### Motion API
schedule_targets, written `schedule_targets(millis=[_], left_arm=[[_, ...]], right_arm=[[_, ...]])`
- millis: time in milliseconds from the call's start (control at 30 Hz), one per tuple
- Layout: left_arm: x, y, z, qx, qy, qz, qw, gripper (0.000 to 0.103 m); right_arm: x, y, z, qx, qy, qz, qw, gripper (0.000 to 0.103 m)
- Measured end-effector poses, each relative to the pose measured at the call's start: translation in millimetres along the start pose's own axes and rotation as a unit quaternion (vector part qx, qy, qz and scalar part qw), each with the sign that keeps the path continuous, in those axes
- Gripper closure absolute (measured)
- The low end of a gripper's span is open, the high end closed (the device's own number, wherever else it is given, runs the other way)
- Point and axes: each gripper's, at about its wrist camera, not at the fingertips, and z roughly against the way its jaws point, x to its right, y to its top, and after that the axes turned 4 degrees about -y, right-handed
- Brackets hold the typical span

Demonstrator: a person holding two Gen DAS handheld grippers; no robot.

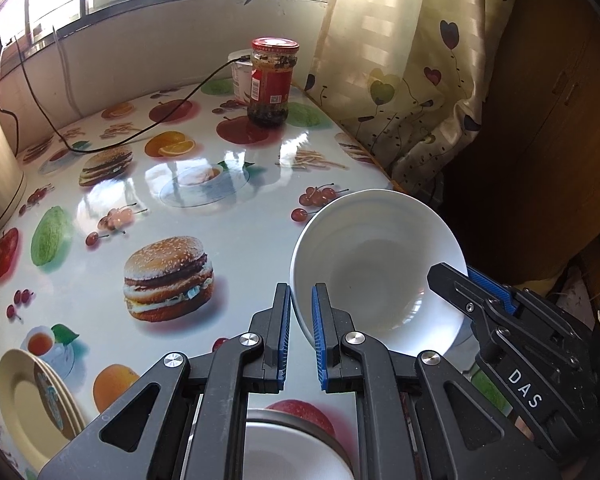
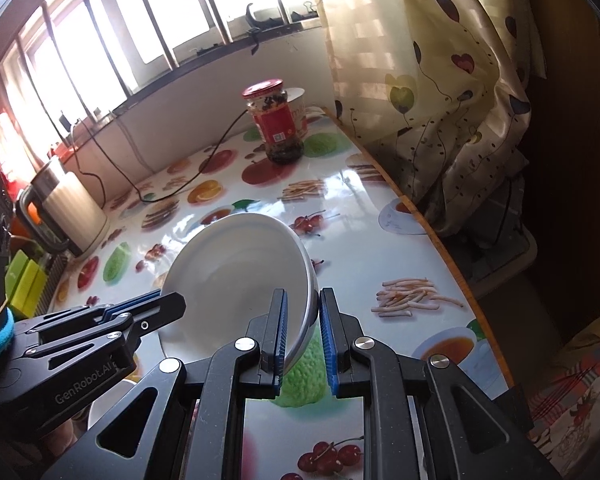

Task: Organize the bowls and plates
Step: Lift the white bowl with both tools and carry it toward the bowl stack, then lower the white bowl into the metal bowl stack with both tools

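My left claw [image 1: 301,322] & right claw [image 2: 303,334] both clamp the white bowl [image 1: 374,264] by opposite rim edges, tilted, held above the surface [image 1: 240,216]. Plates [image 1: 40,404] stacked near left.

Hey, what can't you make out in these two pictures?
- Lower bowl, left wrist view: mostly covered by the left claw, cut by the bottom edge.
- Plates, left wrist view: count unclear, edge distortion.
- Held bowl, right wrist view: its underside faces away.
- Jar label: too small.
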Motion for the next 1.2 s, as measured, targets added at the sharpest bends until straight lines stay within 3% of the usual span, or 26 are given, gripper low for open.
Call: schedule_targets(millis=[1200], left_arm=[[-33.6, -52.3, 78.7, 0.047, 0.006, 0.040, 0.9981, 0.092]], right_arm=[[-58.9, -40.4, 67.6, 0.025, 0.041, 0.037, 0.998, 0.087]])
